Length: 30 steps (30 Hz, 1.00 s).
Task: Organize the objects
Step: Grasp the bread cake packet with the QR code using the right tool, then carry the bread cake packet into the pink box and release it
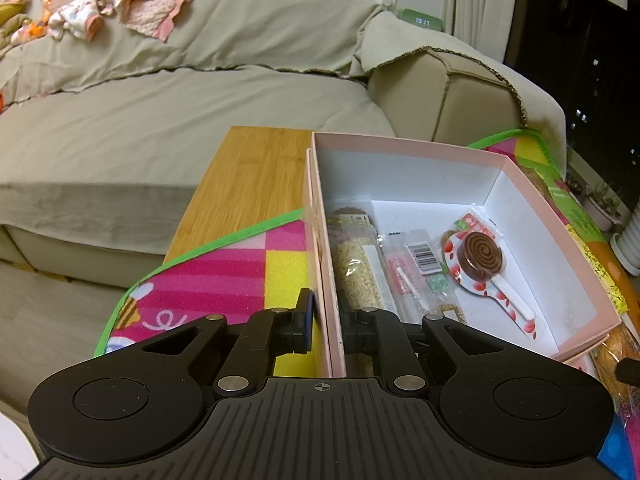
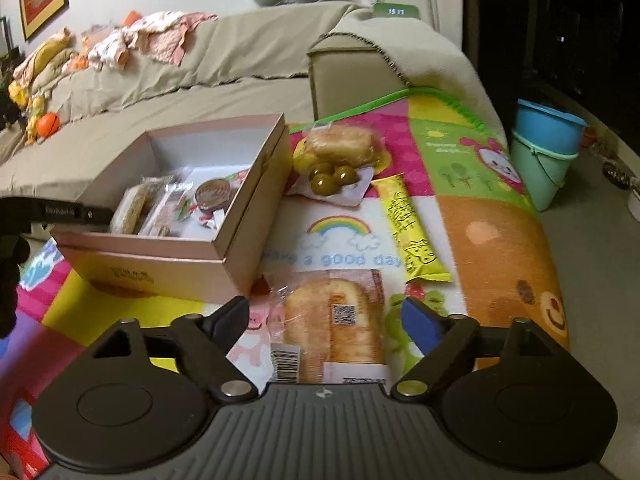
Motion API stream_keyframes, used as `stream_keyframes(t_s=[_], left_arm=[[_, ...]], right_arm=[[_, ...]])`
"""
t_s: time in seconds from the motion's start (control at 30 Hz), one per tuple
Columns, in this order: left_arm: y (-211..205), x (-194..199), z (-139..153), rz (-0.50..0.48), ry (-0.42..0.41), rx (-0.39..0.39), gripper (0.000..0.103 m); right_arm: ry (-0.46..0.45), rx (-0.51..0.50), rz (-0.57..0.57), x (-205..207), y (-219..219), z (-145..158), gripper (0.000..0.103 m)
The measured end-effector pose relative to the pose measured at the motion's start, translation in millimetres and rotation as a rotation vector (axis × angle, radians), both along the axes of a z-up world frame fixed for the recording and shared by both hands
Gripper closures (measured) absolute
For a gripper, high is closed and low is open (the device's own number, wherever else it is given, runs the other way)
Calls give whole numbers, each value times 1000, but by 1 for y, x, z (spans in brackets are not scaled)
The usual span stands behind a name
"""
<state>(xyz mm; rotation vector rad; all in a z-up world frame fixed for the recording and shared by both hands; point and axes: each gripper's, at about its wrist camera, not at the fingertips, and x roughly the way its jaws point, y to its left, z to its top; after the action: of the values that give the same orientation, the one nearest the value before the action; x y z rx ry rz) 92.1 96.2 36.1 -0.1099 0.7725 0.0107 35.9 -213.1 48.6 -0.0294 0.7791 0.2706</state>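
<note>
Two tools work at the desk: the left tool (image 1: 325,326) is clenched on the pink box (image 1: 448,152) wall. Spread wide, the right tool (image 2: 326,320) straddles a wrapped bread loaf (image 2: 334,320) beside the box.

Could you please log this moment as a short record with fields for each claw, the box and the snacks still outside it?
left claw: shut on the near wall of the pink box, one finger outside, one inside
right claw: open, straddling the wrapped bread, not gripping
box contents: chocolate lollipop, grain bar, clear barcoded packet
outside, on the mat: wrapped bread, yellow snack packet, bagged bun, green olives
</note>
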Motion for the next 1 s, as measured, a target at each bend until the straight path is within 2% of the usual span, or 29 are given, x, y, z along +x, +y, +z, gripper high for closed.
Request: stream_keyframes(t_s=[0.13, 0.2, 0.27, 0.3, 0.63, 0.83, 1.0], left_arm=[[0, 0, 0, -1, 0, 0, 89], [0, 0, 0, 0, 0, 0, 89], [-1, 0, 0, 2, -1, 0, 89], [-1, 0, 1, 2, 0, -1, 89], [-2, 0, 1, 1, 0, -2, 89], [-2, -1, 0, 2, -1, -3, 89], [-2, -1, 1, -1, -1, -5, 89]], right_arm=[[31, -4, 2, 7, 5, -9, 21], [39, -14, 16, 7, 6, -10, 40], [43, -24, 24, 5, 6, -7, 41], [45, -20, 23, 5, 4, -6, 47], [1, 4, 6, -1, -4, 18, 48], [-77, 71, 40, 3, -1, 61, 48], [-127, 124, 107, 24, 24, 97, 48]])
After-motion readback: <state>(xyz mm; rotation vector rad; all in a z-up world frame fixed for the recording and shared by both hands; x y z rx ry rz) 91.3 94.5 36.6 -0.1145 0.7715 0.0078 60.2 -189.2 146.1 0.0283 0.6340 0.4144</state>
